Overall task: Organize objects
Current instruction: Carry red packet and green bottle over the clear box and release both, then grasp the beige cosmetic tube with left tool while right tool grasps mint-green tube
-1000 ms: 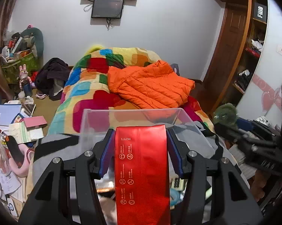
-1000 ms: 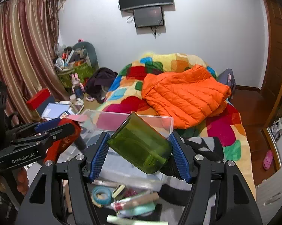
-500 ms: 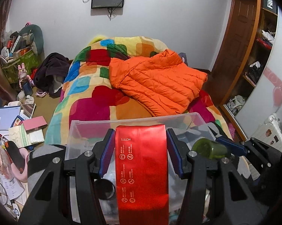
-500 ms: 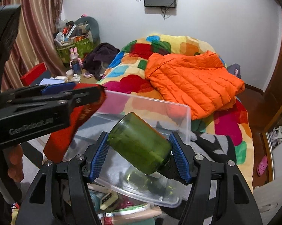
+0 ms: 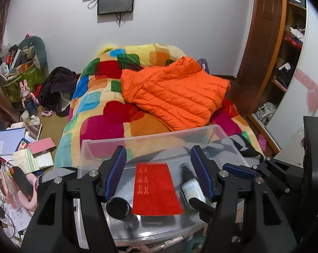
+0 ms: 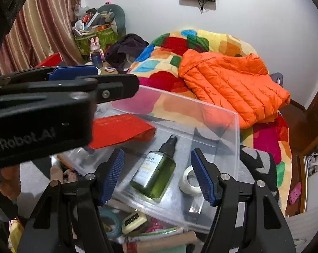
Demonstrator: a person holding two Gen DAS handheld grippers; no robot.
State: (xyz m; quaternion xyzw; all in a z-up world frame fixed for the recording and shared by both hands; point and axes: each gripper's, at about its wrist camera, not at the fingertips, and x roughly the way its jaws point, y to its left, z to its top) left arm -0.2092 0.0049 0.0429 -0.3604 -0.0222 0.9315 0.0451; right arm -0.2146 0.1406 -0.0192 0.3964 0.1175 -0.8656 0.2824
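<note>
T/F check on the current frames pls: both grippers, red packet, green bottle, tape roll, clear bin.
1. The left gripper is open, with nothing between its pads. True.
2. The right gripper is shut on the green bottle. False: its jaws are spread and the bottle lies on its side in the clear bin.
3. The red packet lies flat inside the bin. True.
4. The bottle's black pump top points toward the camera in the right wrist view. False: it points away, toward the bin's far wall.
5. The tape roll sits in the bin, beside the bottle. True.
6. The orange jacket is inside the bin. False: it lies on the bed beyond it.
</note>
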